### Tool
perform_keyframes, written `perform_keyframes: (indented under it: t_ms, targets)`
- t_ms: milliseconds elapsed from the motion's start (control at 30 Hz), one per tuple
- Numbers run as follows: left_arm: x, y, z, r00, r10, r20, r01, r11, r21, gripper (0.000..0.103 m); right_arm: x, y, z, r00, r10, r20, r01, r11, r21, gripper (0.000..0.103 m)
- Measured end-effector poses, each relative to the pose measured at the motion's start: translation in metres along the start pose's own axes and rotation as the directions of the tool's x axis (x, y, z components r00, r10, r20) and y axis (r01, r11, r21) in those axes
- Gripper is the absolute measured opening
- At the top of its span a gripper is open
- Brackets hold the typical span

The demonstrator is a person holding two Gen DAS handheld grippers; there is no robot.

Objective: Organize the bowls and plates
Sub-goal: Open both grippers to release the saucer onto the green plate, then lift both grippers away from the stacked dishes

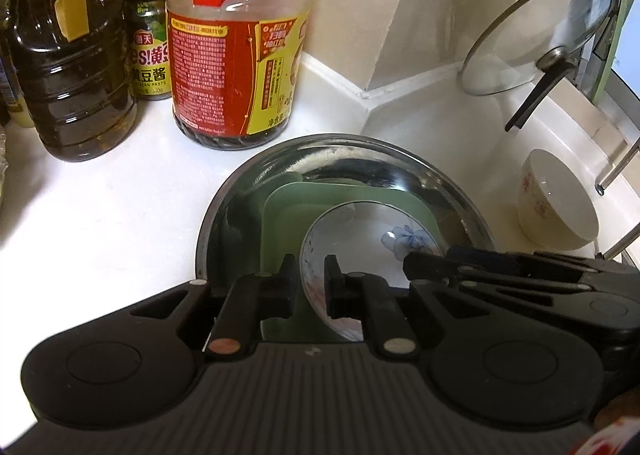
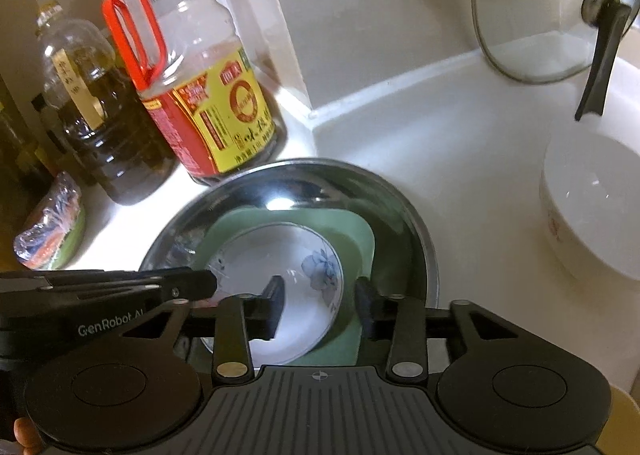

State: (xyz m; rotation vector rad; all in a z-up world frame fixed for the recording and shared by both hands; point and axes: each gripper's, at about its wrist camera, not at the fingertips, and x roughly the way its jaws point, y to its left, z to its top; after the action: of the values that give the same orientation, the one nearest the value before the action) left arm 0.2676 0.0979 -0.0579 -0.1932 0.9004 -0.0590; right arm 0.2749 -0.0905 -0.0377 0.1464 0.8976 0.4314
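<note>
A white bowl with a blue flower [image 1: 376, 243] [image 2: 296, 271] sits on a green square plate [image 1: 288, 199] [image 2: 356, 231] inside a large steel basin [image 1: 352, 151] [image 2: 404, 223]. My left gripper [image 1: 311, 283] straddles the bowl's left rim with a gap at each pad. My right gripper [image 2: 318, 307] is open around the bowl's right rim, one finger inside the bowl, one outside. A second white bowl with a red pattern [image 1: 556, 203] [image 2: 592, 207] stands on the counter to the right.
A soy sauce jug [image 1: 236, 39] [image 2: 200, 95], an oil bottle [image 1: 68, 55] [image 2: 100, 127] and a bean paste jar [image 1: 149, 39] stand behind the basin. A glass lid [image 1: 540, 35] [image 2: 548, 11] leans on the wall at right. A wrapped packet [image 2: 52, 231] lies left.
</note>
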Motion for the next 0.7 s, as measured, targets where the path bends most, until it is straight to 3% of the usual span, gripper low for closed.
perform_keyframes:
  t_ms: [400, 700]
  targets:
    - [-0.033, -0.012, -0.01, 0.999, 0.028, 0.034, -0.028, 1.0, 0.013, 0.013, -0.033, -0.005, -0.006, 0.998, 0.036, 0.05, -0.037, 0.999, 0.021, 0.059]
    - [-0.075, -0.021, -0.03, 0.996, 0.062, 0.064, -0.064, 0.998, 0.025, 0.013, -0.077, -0.012, -0.021, 0.993, 0.081, 0.084, -0.084, 0.996, 0.036, 0.061]
